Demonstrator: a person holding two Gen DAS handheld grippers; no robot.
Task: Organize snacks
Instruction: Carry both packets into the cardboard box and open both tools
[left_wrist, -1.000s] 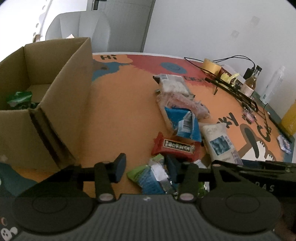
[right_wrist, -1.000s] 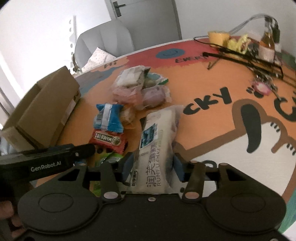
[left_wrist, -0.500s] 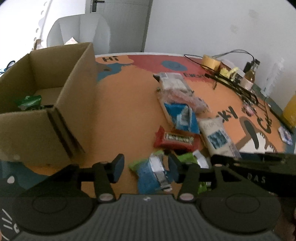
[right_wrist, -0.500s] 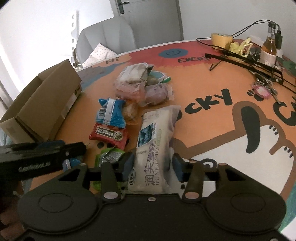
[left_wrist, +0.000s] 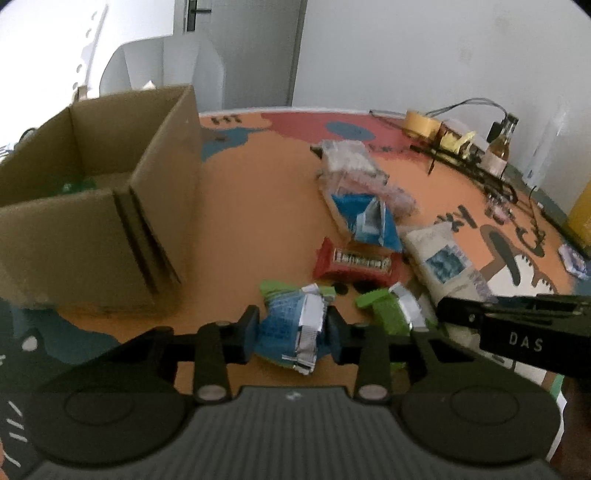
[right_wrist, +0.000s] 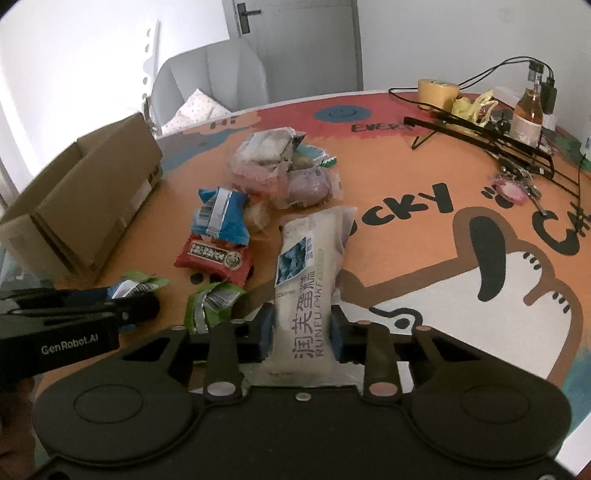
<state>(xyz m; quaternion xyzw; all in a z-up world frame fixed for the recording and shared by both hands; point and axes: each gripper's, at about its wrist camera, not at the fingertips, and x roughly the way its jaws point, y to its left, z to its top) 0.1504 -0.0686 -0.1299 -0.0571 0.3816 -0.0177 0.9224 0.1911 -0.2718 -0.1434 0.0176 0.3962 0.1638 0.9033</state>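
My left gripper (left_wrist: 291, 332) is shut on a blue and green snack packet (left_wrist: 295, 325), just above the table. My right gripper (right_wrist: 301, 334) is shut on a long white cake packet (right_wrist: 310, 273) whose far end rests on the table. An open cardboard box (left_wrist: 96, 206) stands to the left, with something green inside; it also shows in the right wrist view (right_wrist: 85, 206). Between the grippers lie a green packet (right_wrist: 208, 304), a red bar (right_wrist: 214, 256), a blue packet (right_wrist: 218, 216) and a pile of clear-wrapped snacks (right_wrist: 277, 166).
The round table has an orange printed mat (right_wrist: 424, 236). At its far right are a tape roll (right_wrist: 436, 92), a black wire rack (right_wrist: 480, 136), a bottle (right_wrist: 530, 110), keys (right_wrist: 513, 190) and cables. A grey chair (right_wrist: 210, 85) stands behind the table.
My left gripper closed its fingers on the blue and green packet. My right gripper closed tighter on the white cake packet. Both views drew back and rose slightly.
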